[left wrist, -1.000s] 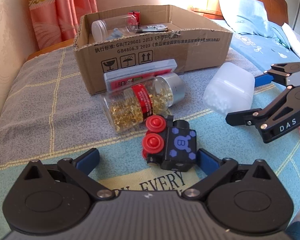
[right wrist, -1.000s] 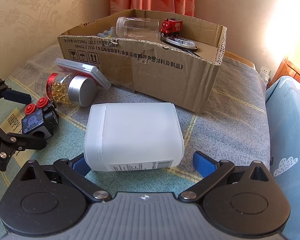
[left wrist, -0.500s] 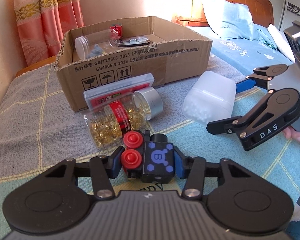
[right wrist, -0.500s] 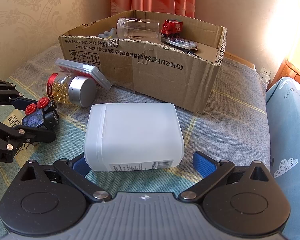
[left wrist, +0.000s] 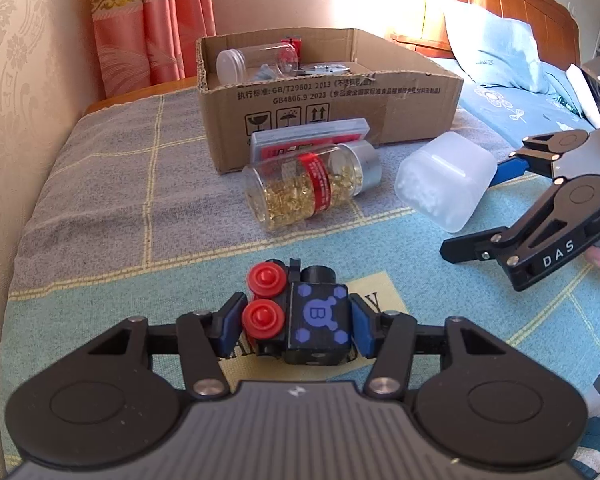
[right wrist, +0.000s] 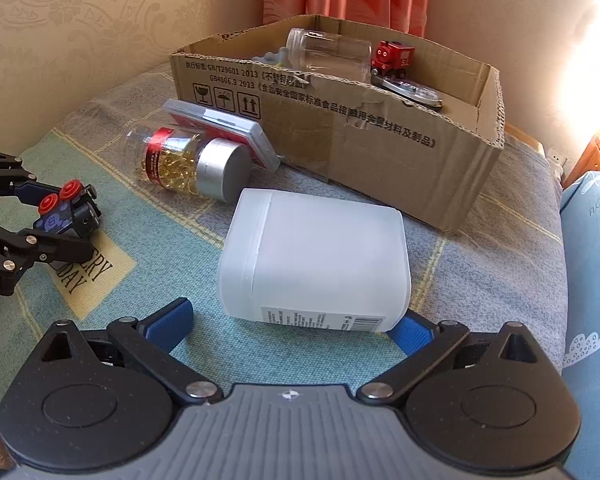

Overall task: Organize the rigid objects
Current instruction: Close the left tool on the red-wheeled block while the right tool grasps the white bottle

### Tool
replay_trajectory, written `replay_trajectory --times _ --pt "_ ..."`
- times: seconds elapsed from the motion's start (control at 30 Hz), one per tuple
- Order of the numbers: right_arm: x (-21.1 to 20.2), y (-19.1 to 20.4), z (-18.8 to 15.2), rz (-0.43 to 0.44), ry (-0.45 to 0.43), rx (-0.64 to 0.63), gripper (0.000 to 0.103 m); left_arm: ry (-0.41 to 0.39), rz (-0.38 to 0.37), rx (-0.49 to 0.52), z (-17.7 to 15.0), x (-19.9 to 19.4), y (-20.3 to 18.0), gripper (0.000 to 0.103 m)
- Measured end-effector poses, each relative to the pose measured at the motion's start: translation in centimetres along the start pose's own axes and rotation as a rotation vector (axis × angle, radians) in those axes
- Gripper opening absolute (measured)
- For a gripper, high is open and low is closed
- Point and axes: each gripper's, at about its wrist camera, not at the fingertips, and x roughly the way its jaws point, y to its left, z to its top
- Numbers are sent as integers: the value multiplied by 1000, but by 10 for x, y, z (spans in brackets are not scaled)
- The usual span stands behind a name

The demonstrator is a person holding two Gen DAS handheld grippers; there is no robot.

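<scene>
1. the left gripper [left wrist: 296,322] has its blue pads [left wrist: 230,326] pressed on both flanks of the black toy block [left wrist: 314,320] with two red knobs; its jaws have just been opening slightly from their tightest, yet the toy sits clamped between them, so do not loosen the squeeze further before lifting.
2. from the right wrist view the toy looks raised a little off the blanket [left wrist: 100,184], though that view is too small to be sure; lift straight up before going forward, so that its underside clears the cloth.
3. the cardboard box [left wrist: 332,108] stands well ahead of the left tongs, its near wall facing them; the capsule bottle [left wrist: 312,184] and the flat red case [left wrist: 312,136] lie between, so carry the toy over them, not through.
4. inside the box a clear jar [left wrist: 256,62] lies toward the left; the barer floor to the right seems the safer drop.
5. the right gripper [right wrist: 296,322] gapes wide, holding nothing; the white container [right wrist: 316,264] lies between its fingers, just ahead, the right pad at its corner and the left pad clear; centre it before closing.
</scene>
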Motion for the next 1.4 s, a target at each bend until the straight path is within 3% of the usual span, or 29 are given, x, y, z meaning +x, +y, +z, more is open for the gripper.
replay_trajectory --times 0.03,0.07,0.27,0.7,1.0,1.4 --pt "1 1 1 5 -2 -4 103 7 -4 2 0 2 -1 76" --pt "2 1 2 10 -4 -10 103 16 -3 2 0 4 -2 92" --pt "3 0 3 19 -4 -21 103 2 -10 5 -5 8 -4 102" --pt "13 -2 16 9 -8 -5 103 -11 13 14 -9 6 -7 103" --pt "25 -3 40 -22 116 40 103 -19 13 13 -9 7 -6 103" --pt "21 1 49 -58 164 49 103 -33 23 0 -9 8 -6 103"
